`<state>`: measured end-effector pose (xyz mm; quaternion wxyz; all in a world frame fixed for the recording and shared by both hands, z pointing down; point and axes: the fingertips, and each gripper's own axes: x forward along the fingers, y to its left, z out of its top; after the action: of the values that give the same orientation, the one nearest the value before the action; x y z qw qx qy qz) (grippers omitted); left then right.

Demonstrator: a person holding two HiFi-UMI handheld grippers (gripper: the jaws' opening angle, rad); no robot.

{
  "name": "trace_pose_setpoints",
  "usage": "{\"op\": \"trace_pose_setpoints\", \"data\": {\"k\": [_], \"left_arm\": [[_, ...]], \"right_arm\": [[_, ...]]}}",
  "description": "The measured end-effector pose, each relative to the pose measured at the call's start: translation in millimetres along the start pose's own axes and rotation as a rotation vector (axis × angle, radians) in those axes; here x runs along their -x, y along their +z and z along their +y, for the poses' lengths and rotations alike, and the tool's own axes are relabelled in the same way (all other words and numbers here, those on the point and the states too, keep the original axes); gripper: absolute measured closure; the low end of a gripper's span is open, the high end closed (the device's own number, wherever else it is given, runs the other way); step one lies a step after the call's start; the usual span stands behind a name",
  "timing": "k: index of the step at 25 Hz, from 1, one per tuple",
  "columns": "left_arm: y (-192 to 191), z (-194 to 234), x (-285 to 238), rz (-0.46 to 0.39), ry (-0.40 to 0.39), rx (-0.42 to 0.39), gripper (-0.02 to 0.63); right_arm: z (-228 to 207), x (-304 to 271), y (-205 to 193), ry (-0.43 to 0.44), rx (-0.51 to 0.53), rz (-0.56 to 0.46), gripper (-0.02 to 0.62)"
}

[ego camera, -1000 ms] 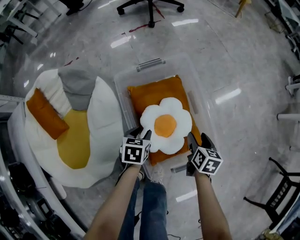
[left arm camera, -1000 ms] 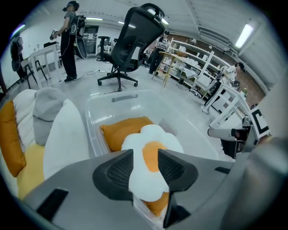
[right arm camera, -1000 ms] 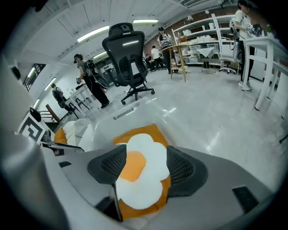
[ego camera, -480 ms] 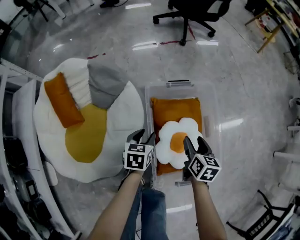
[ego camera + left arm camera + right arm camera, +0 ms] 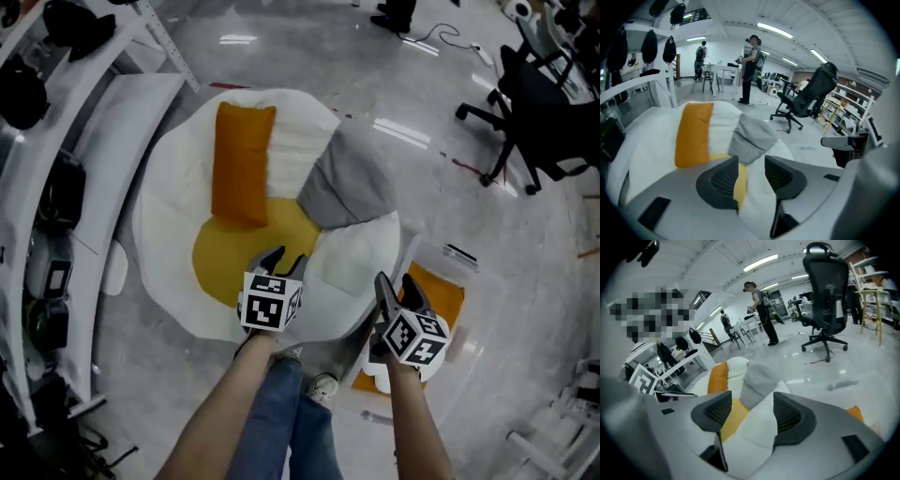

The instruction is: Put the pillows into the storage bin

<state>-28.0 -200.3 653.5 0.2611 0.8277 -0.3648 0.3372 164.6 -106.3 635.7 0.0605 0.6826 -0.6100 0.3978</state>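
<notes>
Both grippers swung off storage bin (image 5: 459,256) toward white floor cushion (image 5: 169,225).
Orange pillow (image 5: 242,164): far left, plush oblong, long axis pointing away from person. Left gripper (image 5: 281,258) nearer it, jaws part-open, empty.
Grey pillow (image 5: 349,178): soft, lumpy, ahead between grippers.
Right gripper (image 5: 396,284): jaws wider, empty, over bin already holding square orange cushion (image 5: 442,298).

No legible text, brand, number or sign in any view. Only coded black-and-white square markers, without letters or digits: on the cube (image 5: 270,301) of the left gripper (image 5: 284,263) and the cube (image 5: 413,337) of the right gripper (image 5: 397,286).
</notes>
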Motion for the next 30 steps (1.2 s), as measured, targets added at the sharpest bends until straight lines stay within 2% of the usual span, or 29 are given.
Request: {"op": "trace_pose_setpoints", "data": {"k": [6, 11, 16, 22, 25, 30], "left_arm": [[3, 148, 26, -0.029, 0.143, 0.096, 0.425], [4, 227, 17, -0.030, 0.178, 0.131, 0.422], [12, 277, -14, -0.036, 0.166, 0.139, 0.400], [20, 325, -66, -0.079, 0.124, 0.172, 0.352], [23, 341, -95, -0.094, 0.083, 0.148, 0.321], [18, 362, -132, -0.061, 0.046, 0.108, 0.287]], "right_arm": [[117, -98, 9, 0.139, 0.093, 0.058, 0.334], [185, -170, 9, 0.212, 0.146, 0.095, 0.334], [225, -236, 10, 0.253, 0.185, 0.115, 0.334], [252, -305, -3, 0.302, 0.215, 0.139, 0.334], [258, -336, -16, 0.330, 0.212, 0.151, 0.334], [271, -377, -44, 0.405, 0.252, 0.187, 0.316]]}}
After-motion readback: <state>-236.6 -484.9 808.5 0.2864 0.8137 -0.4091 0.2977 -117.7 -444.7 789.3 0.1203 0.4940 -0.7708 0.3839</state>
